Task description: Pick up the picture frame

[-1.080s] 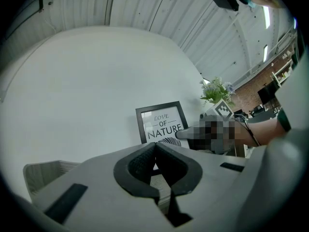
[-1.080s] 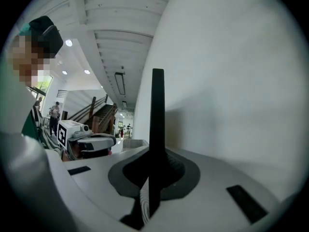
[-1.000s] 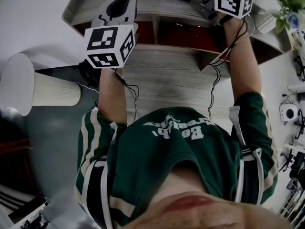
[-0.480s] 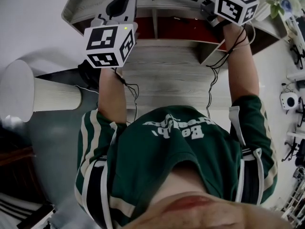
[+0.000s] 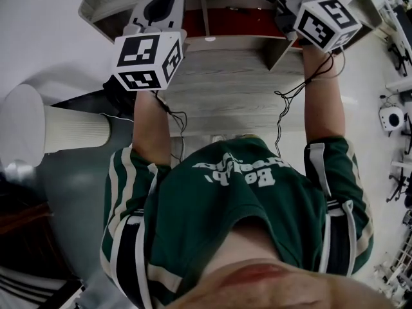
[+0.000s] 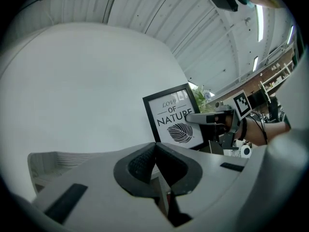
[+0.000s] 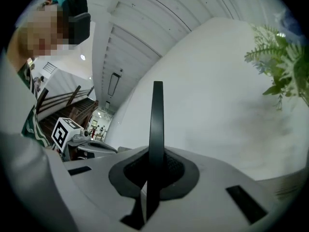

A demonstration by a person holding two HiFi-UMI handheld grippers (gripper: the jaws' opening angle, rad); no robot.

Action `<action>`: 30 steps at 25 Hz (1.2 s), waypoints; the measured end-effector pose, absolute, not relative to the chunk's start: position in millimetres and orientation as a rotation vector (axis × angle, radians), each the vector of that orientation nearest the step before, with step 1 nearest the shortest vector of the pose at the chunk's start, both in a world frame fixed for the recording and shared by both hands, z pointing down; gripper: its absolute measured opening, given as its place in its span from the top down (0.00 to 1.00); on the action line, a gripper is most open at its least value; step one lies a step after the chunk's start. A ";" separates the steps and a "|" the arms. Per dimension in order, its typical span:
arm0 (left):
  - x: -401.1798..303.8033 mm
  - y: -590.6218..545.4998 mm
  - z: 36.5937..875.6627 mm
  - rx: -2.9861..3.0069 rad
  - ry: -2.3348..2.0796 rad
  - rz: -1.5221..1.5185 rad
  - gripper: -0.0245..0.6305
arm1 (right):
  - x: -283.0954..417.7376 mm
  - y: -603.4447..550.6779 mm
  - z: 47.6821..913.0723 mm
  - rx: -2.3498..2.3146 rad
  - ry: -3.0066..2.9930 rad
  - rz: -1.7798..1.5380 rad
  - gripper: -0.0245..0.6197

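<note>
Pale wooden shelf unit (image 5: 225, 95) before a white wall (image 6: 87, 81). Right gripper (image 7: 154, 170): jaws clamped on the black picture frame (image 7: 156, 115), seen edge-on. Left gripper (image 6: 155, 166): jaws together, empty, apart from the frame.

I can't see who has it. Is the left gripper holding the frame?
No, the left gripper's jaws are together with nothing between them, and the frame sits apart from it, clamped in the right gripper.

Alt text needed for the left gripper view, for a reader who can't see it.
The right gripper pinches the right edge of a black picture frame, a leaf print reading "love of nature", held in front of a white wall. In the foreground, the left gripper has its jaws together with nothing between them.
</note>
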State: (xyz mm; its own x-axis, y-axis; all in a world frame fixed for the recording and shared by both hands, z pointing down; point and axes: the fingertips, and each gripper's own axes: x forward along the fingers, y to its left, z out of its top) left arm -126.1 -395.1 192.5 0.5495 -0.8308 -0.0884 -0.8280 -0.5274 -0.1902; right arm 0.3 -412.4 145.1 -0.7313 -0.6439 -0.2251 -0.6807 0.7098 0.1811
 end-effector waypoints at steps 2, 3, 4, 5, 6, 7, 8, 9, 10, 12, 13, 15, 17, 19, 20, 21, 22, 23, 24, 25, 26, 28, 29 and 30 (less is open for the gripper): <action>-122.7 -391.2 193.9 -2.579 1.385 -0.019 0.93 | 4.6 -404.3 147.7 -1.113 2.751 0.385 0.90; -120.3 -388.3 193.4 -2.575 1.376 -0.018 0.93 | 7.5 -399.8 149.1 -1.128 2.741 0.380 0.90; -117.5 -385.0 192.9 -2.569 1.367 -0.019 0.93 | 11.8 -395.6 151.4 -1.142 2.729 0.375 0.90; -114.7 -381.4 192.7 -2.558 1.358 -0.023 0.93 | 16.8 -391.5 154.6 -1.158 2.717 0.371 0.90; -112.0 -377.5 193.1 -2.545 1.351 -0.028 0.93 | 21.2 -387.3 158.1 -1.172 2.705 0.366 0.90; -109.7 -373.6 194.1 -2.529 1.345 -0.036 0.93 | 24.3 -382.6 161.1 -1.183 2.696 0.360 0.90; -107.8 -369.8 195.4 -2.513 1.343 -0.045 0.93 | 26.2 -378.1 163.5 -1.192 2.690 0.354 0.90; -106.2 -366.3 196.4 -2.501 1.343 -0.054 0.93 | 27.9 -373.9 165.3 -1.200 2.684 0.348 0.90; -104.8 -363.1 197.0 -2.495 1.345 -0.060 0.93 | 29.7 -370.1 166.5 -1.207 2.677 0.343 0.90; -103.0 -356.4 197.9 -2.495 1.350 -0.064 0.93 | 32.4 -362.4 168.2 -1.214 2.666 0.334 0.90; -102.7 -352.9 198.9 -2.497 1.355 -0.064 0.93 | 33.5 -358.5 169.8 -1.215 2.664 0.327 0.90; -101.7 -345.4 201.8 -2.501 1.371 -0.065 0.93 | 36.0 -349.5 173.8 -1.214 2.662 0.310 0.90; -97.3 -336.0 204.4 -2.508 1.380 -0.071 0.93 | 40.0 -338.3 178.5 -1.208 2.665 0.285 0.90; -92.1 -325.9 207.0 -2.510 1.385 -0.079 0.93 | 42.8 -327.0 183.4 -1.202 2.669 0.253 0.90; -90.1 -321.0 208.7 -2.510 1.387 -0.084 0.93 | 43.6 -322.1 186.4 -1.203 2.669 0.235 0.90; -88.6 -316.4 210.9 -2.510 1.391 -0.089 0.93 | 45.4 -318.2 191.4 -1.207 2.670 0.217 0.90; -87.4 -312.1 213.3 -2.510 1.396 -0.091 0.93 | 48.1 -314.9 197.6 -1.213 2.671 0.199 0.90; -86.7 -308.3 215.3 -2.509 1.403 -0.091 0.93 | 51.3 -312.1 203.6 -1.217 2.670 0.182 0.90; -86.3 -305.0 217.1 -2.507 1.411 -0.090 0.93 | 54.6 -309.6 209.2 -1.220 2.670 0.168 0.90; -86.1 -302.2 218.9 -2.506 1.420 -0.090 0.93 | 57.2 -307.3 213.7 -1.221 2.669 0.155 0.90; -85.8 -299.5 221.1 -2.504 1.428 -0.093 0.93 | 58.7 -304.7 217.1 -1.219 2.668 0.142 0.90; -84.5 -294.7 227.3 -2.506 1.441 -0.103 0.93 | 59.5 -299.8 223.6 -1.221 2.670 0.130 0.90; -84.3 -292.6 231.2 -2.508 1.448 -0.110 0.93 | 59.1 -297.7 227.6 -1.228 2.676 0.136 0.90; -84.9 -290.6 235.2 -2.508 1.458 -0.114 0.93 | 58.0 -295.8 231.9 -1.241 2.683 0.145 0.90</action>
State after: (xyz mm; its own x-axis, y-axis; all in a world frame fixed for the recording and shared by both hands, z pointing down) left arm -84.9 -290.6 235.2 0.4996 -0.8647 -0.0514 -0.8462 -0.4744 -0.2426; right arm 58.0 -295.8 231.9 -0.6349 -0.7449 -0.2050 -0.7626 0.6467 0.0122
